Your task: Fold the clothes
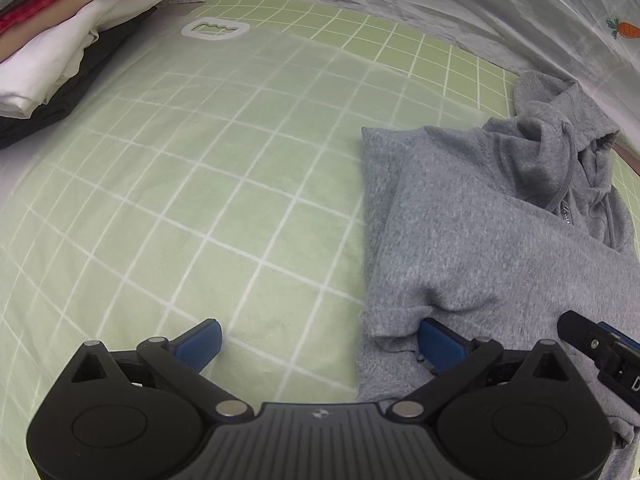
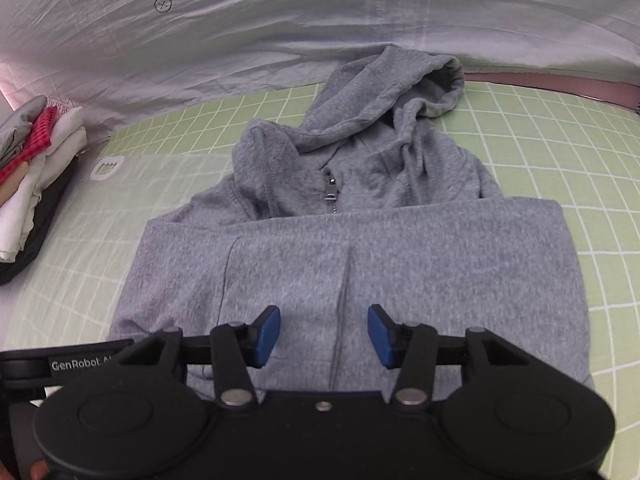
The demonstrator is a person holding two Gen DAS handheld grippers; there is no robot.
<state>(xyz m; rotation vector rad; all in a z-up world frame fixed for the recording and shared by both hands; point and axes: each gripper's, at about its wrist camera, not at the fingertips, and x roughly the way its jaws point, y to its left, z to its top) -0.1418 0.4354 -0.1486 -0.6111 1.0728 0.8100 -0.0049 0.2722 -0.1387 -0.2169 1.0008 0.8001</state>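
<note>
A grey zip hoodie (image 2: 360, 248) lies on the green checked sheet, sleeves folded in, hood (image 2: 400, 80) at the far end. In the left wrist view the hoodie (image 1: 480, 220) fills the right side. My left gripper (image 1: 320, 344) is wide open at the hoodie's left edge. One of its fingers (image 1: 200, 342) is over bare sheet, and the other blue pad (image 1: 440, 344) is tucked against a fold of the grey fabric. My right gripper (image 2: 323, 336) hangs over the hoodie's near folded part, half open, with flat fabric below and nothing pinched. Part of it (image 1: 600, 344) shows in the left wrist view.
A stack of folded clothes (image 1: 60, 40) (image 2: 32, 168) in white, red check and dark cloth sits at the far left. A pale quilt with carrot prints (image 2: 280, 32) (image 1: 440, 8) lies bunched along the back. The green sheet (image 1: 200, 180) spreads out left of the hoodie.
</note>
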